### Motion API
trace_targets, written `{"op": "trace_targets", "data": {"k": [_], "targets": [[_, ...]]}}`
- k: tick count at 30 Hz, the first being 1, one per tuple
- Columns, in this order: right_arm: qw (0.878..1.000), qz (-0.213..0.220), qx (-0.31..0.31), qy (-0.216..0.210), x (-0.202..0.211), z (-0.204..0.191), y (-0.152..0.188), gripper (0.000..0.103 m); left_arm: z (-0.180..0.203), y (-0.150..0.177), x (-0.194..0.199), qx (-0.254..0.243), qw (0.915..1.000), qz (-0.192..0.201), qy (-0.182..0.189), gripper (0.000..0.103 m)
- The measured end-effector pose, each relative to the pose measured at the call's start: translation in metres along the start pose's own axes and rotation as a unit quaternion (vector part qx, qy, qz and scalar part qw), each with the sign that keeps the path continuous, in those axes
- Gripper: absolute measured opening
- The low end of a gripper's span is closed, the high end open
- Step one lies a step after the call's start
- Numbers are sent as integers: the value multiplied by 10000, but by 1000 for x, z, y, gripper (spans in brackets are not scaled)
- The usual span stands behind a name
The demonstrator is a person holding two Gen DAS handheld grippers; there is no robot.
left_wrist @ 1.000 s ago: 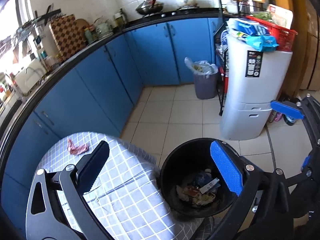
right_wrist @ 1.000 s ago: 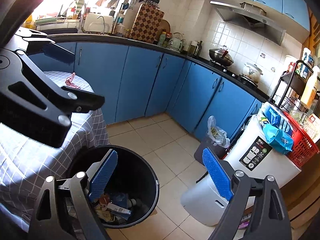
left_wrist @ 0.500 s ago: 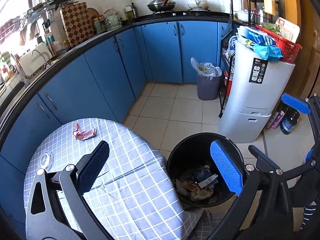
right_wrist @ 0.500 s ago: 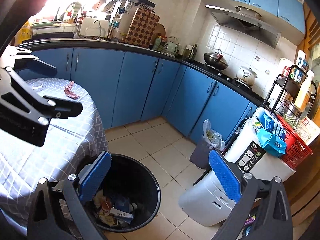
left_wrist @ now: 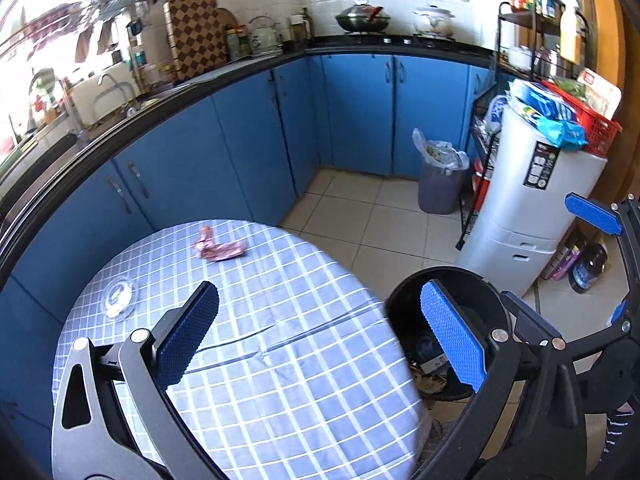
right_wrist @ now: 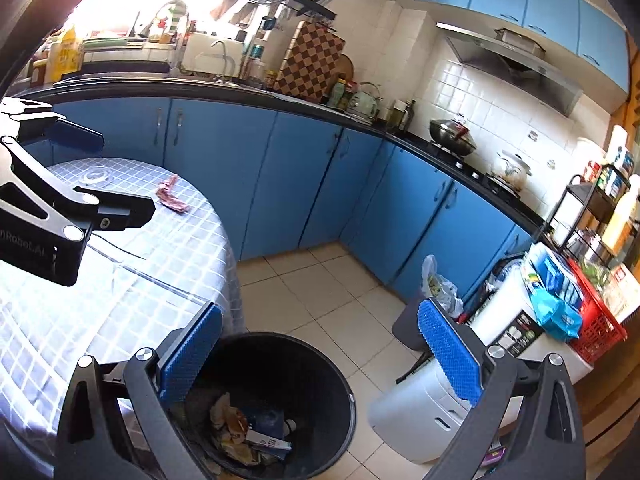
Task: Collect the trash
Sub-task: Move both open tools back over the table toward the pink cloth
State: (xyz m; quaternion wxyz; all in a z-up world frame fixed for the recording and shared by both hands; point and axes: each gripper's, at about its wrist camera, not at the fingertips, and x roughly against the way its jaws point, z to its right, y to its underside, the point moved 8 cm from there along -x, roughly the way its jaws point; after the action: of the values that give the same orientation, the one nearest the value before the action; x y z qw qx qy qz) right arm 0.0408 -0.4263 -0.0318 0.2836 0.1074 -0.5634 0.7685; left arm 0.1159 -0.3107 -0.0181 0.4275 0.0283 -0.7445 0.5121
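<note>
- While both tongs are wide apart and hold nothing, a pink wrapper (left_wrist: 219, 249) lies crumpled on the far side of the round table (left_wrist: 304, 360) with the checked cloth.
- The left gripper (left_wrist: 316, 332) hangs over the near part of the table, and it looks like the one to go and get the wrapper.
- To do it well, I think it should reach across, come down low with one finger on each side, and squeeze softly so the cloth does not bunch up.
- A clear plastic lid (left_wrist: 118, 298) also lies on the table, off to the left. It may be trash too.
- The black bin (right_wrist: 288, 408) stands on the floor just beside the table, and it has trash inside.
- The right gripper (right_wrist: 320, 352) hangs above the bin.
</note>
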Motion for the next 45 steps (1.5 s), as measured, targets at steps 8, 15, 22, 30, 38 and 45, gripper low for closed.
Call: {"op": "trace_targets", "data": {"k": [8, 15, 22, 30, 38, 45], "targets": [[9992, 100, 281, -252, -12, -49, -33, 96, -62, 16, 4, 427, 9988, -47, -228, 100], [9976, 156, 494, -454, -26, -89, -56, 96, -115, 30, 3, 720, 9965, -112, -413, 100], [9955, 158, 676, -651, -43, -125, -75, 96, -159, 42, -5, 922, 9940, -191, -558, 100], [9920, 137, 947, -821, -70, -167, -93, 96, -202, 54, -23, 1172, 9907, -294, -621, 100], [9892, 69, 1205, -830, -105, -202, -103, 96, -247, 68, -50, 1402, 9862, -450, -755, 100], [9888, 59, 1114, -987, -139, -221, -116, 96, -289, 75, -79, 1506, 9823, -576, -955, 100]]}}
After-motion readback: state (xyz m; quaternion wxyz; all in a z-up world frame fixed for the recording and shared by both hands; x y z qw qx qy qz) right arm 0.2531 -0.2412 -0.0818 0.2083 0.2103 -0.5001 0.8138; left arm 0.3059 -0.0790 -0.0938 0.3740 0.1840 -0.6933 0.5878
